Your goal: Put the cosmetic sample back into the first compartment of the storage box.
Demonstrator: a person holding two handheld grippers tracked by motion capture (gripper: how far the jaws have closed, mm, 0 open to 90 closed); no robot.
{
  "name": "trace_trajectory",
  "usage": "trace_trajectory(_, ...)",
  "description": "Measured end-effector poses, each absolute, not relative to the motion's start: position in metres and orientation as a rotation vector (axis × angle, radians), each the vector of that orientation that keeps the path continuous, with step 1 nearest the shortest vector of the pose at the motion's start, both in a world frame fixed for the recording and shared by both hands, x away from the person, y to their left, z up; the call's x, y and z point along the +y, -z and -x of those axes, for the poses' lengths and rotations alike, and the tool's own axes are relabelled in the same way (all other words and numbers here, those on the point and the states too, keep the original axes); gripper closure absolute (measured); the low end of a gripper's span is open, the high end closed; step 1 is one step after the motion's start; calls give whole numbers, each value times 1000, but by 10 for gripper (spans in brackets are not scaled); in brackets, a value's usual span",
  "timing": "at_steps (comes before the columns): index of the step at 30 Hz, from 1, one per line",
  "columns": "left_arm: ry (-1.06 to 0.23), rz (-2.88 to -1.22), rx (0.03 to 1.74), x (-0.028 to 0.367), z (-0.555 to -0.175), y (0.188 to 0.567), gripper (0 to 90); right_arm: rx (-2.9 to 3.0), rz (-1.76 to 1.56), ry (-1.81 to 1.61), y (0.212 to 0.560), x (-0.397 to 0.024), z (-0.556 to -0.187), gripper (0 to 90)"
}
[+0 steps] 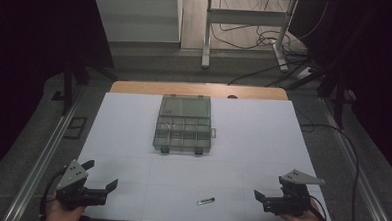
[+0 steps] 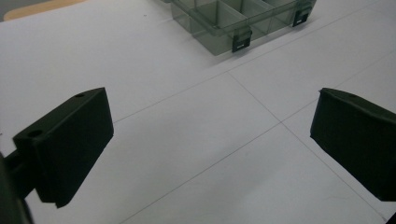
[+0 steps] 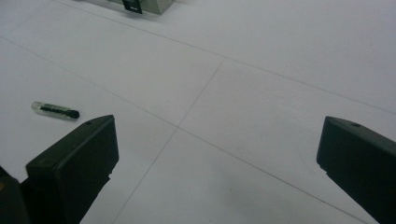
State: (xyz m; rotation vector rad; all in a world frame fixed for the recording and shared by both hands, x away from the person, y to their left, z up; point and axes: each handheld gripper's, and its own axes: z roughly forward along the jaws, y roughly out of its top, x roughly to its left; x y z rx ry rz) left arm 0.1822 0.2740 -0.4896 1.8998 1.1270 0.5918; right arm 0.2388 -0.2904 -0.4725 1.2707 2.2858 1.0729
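Note:
A clear plastic compartment box (image 1: 183, 126) lies at the middle of the white sheet with its lid folded open toward the back. Its latched front edge (image 2: 239, 28) appears at the top of the left gripper view. A small clear tube with dark contents (image 1: 206, 201) lies near the front edge, between the two hands; in the right gripper view the tube (image 3: 55, 110) is just ahead of the left jaw. My left gripper (image 1: 100, 175) rests at the front left, open and empty. My right gripper (image 1: 270, 189) sits at the front right, jaws wide and empty.
The white sheet (image 1: 242, 142) covers a wooden table whose far edge (image 1: 135, 87) shows behind the box. Metal rails run along both sides. Cables and a desk frame (image 1: 247, 32) lie on the floor beyond.

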Motion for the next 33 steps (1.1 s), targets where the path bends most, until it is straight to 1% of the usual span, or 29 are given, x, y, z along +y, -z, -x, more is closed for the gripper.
trace_trajectory(8,-593,-1937,1086,270,-182,490,9,2308,-1287,-1089,474,-291,-241,0)
trace_trajectory(21,-575,-1931,1090,272,-183,490,11,2330,-1281,-1076,474,-290,-242,0)
trace_trajectory(33,-570,-1918,1110,274,-183,490,10,2364,-1184,-1089,472,-278,-241,0)
